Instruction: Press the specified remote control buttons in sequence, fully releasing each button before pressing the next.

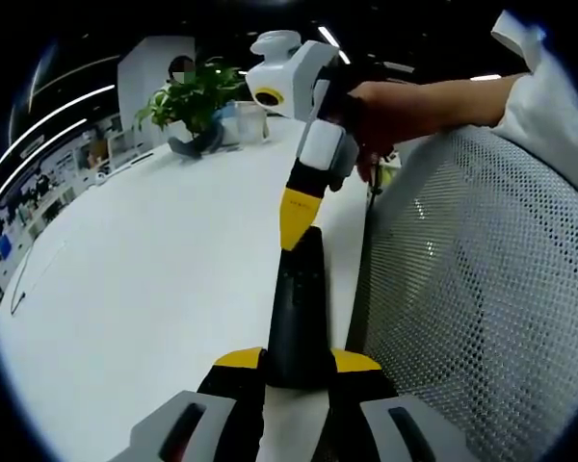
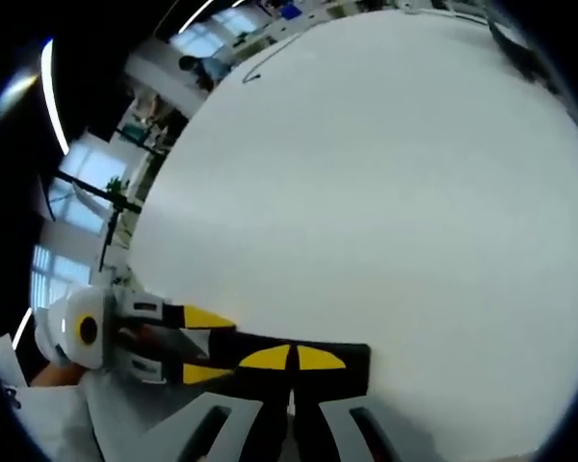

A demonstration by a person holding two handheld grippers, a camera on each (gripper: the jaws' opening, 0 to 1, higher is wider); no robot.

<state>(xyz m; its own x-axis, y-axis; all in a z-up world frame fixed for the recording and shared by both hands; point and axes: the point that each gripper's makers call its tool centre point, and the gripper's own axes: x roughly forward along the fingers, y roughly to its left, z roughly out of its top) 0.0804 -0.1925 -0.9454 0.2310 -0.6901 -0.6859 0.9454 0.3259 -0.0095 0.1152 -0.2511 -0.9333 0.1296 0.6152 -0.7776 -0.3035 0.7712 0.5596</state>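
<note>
The remote (image 1: 299, 318) is clamped at its near end by the left gripper (image 1: 299, 371) on the white table (image 1: 154, 279), while its top is touched by the closed tips of the right gripper (image 1: 296, 226).

One dark remote control (image 1: 299, 308); two grippers, the left gripper (image 1: 299, 371) and the right gripper (image 1: 297, 219); one white counter (image 1: 154, 289); one potted plant (image 1: 195, 101); one mesh chair back (image 1: 482, 289).
</note>
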